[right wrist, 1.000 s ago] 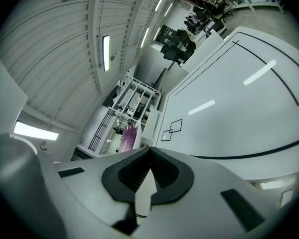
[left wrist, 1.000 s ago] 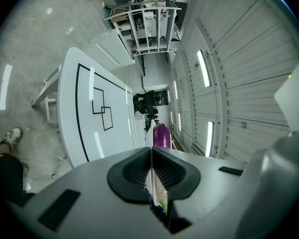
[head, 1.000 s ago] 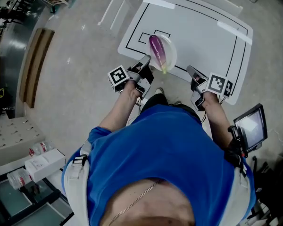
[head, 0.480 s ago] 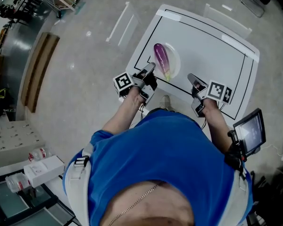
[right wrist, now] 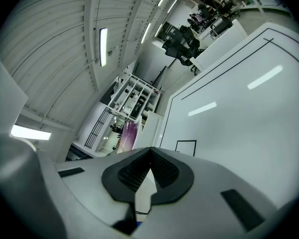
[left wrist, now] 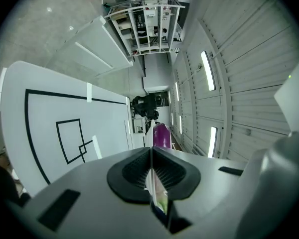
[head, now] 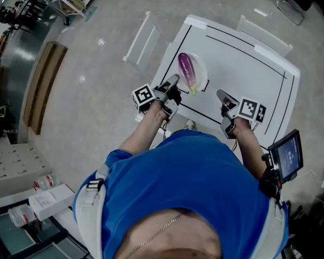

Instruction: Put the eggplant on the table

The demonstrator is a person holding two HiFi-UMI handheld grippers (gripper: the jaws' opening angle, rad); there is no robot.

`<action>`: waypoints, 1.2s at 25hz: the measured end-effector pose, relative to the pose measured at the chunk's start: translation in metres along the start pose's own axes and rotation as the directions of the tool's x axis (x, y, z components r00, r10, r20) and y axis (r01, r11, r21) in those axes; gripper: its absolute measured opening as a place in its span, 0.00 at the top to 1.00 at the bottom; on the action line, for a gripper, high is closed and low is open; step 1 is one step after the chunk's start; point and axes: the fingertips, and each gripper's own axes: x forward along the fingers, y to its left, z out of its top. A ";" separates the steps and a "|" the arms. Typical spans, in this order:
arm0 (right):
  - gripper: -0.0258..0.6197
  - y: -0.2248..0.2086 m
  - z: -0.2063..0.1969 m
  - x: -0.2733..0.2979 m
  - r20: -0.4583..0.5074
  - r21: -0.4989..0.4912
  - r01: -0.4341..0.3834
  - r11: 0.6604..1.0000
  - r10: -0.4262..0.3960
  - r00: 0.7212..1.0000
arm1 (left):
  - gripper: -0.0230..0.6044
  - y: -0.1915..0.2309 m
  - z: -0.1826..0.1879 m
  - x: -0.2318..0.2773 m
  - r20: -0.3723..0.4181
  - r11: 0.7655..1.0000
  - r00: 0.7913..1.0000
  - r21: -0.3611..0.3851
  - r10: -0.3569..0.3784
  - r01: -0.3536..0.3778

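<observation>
bench [head: 248, 63]: white, black outlines | left hand-held gripper [head: 173, 81]: jaws pinching the plate's near rim | right hand-held gripper [head: 221, 95]: jaws pressed together, empty, above the bench's near edge | plate [head: 202, 75]: white, bench's near-left part | eggplant [head: 187, 72]: purple, lying on the plate
</observation>
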 end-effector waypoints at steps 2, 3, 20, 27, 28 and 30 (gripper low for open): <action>0.96 -0.003 0.004 0.006 0.001 0.003 0.009 1.000 -0.009 1.000 | 0.93 0.005 0.009 0.004 -0.002 1.000 1.000 0.001 0.003 -0.003; 0.96 -0.004 0.007 0.008 0.002 0.006 0.013 1.000 -0.013 1.000 | 0.93 0.008 0.013 0.006 0.000 1.000 1.000 0.004 0.005 -0.005; 0.96 -0.006 0.010 0.007 0.015 0.074 0.074 0.994 -0.076 0.997 | 0.93 0.042 0.044 0.014 0.029 0.997 0.996 -0.023 0.079 -0.078; 0.96 -0.009 0.011 0.025 0.011 0.110 0.100 0.989 -0.102 0.995 | 0.93 0.068 0.069 0.025 0.048 0.994 0.993 -0.028 0.105 -0.104; 0.96 -0.012 0.011 0.032 0.010 0.114 0.102 0.988 -0.104 0.995 | 0.93 0.077 0.074 0.027 0.051 0.993 0.992 -0.029 0.112 -0.110; 0.96 -0.018 0.010 0.042 0.008 0.121 0.109 0.987 -0.111 0.994 | 0.93 0.093 0.083 0.032 0.056 0.992 0.991 -0.027 0.121 -0.120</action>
